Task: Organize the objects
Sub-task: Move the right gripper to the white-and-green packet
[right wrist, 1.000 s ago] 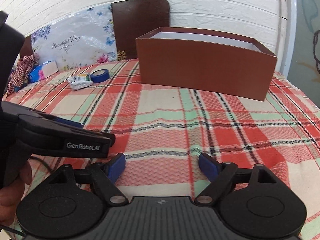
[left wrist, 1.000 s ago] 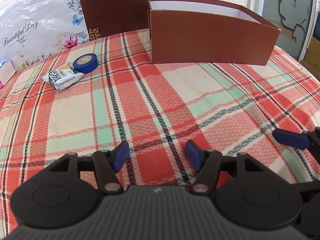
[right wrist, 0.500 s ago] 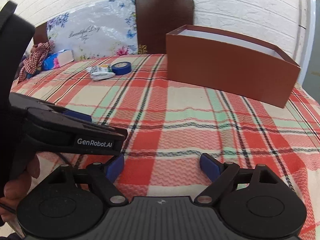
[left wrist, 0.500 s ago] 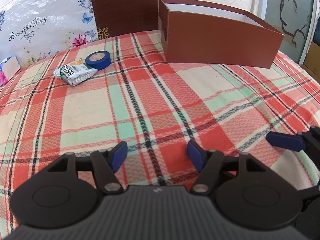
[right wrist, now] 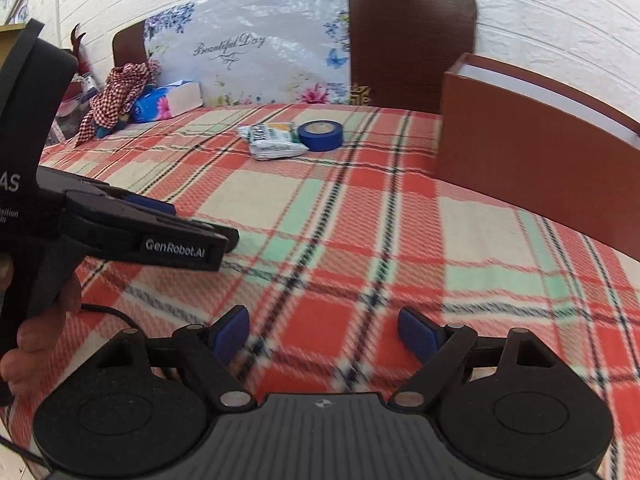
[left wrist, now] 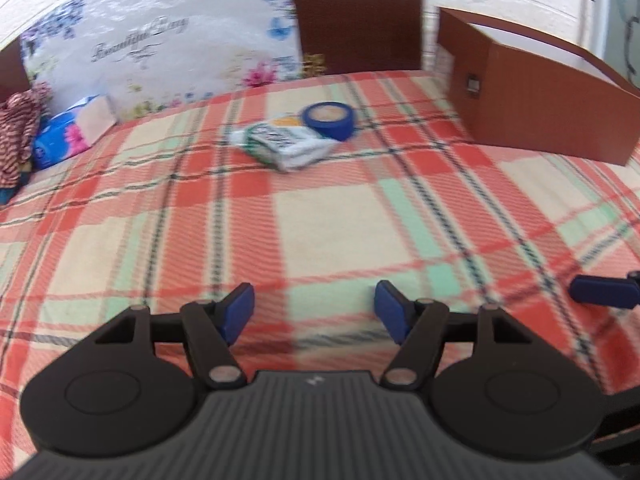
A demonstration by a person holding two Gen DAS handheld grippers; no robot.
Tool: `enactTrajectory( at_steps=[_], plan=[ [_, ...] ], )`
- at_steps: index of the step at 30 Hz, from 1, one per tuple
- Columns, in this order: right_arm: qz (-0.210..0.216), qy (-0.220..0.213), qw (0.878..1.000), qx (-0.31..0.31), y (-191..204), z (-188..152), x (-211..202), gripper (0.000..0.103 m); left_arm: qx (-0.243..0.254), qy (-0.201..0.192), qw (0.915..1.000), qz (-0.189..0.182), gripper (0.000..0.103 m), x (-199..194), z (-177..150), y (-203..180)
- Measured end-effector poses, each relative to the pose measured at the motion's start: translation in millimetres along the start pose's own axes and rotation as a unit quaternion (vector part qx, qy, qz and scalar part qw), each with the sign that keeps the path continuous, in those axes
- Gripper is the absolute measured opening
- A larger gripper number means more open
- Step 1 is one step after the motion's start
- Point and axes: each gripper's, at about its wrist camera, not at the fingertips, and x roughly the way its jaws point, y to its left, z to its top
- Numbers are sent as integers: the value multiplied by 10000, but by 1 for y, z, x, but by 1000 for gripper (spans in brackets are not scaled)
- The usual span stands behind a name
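Note:
A blue tape roll (left wrist: 329, 120) (right wrist: 321, 135) lies on the plaid cloth (left wrist: 340, 220), touching a white and green snack packet (left wrist: 282, 146) (right wrist: 272, 140). An open-topped brown box (left wrist: 540, 108) (right wrist: 532, 152) stands at the right. My left gripper (left wrist: 314, 312) hangs over bare cloth well short of the packet, its jaws opening with nothing between them. It also shows at the left of the right wrist view, held by a hand (right wrist: 40, 344). My right gripper (right wrist: 324, 332) is open and empty; one of its blue pads (left wrist: 604, 291) shows at the right of the left wrist view.
A blue tissue pack (left wrist: 64, 140) (right wrist: 160, 104) and a red checked cloth (left wrist: 18, 132) (right wrist: 116, 92) lie at the far left. A floral board (right wrist: 256, 56) and a dark brown headboard (right wrist: 412, 40) stand against the white wall behind.
Both views have swung left: the packet and tape now sit near the middle, and the box has slid to the right edge. The left jaws stand a little wider.

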Motion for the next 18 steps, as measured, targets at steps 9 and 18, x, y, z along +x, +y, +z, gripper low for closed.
enactTrajectory(
  at_steps=[9,18],
  plan=[
    [271,-82,9989,-364,32,28,37,84,-351,-173,9979,523,84,35,18,69],
    [162,-214,9985,-483,41,64,82,83,-1266,-612,9891,446,93,63,25,121]
  ],
)
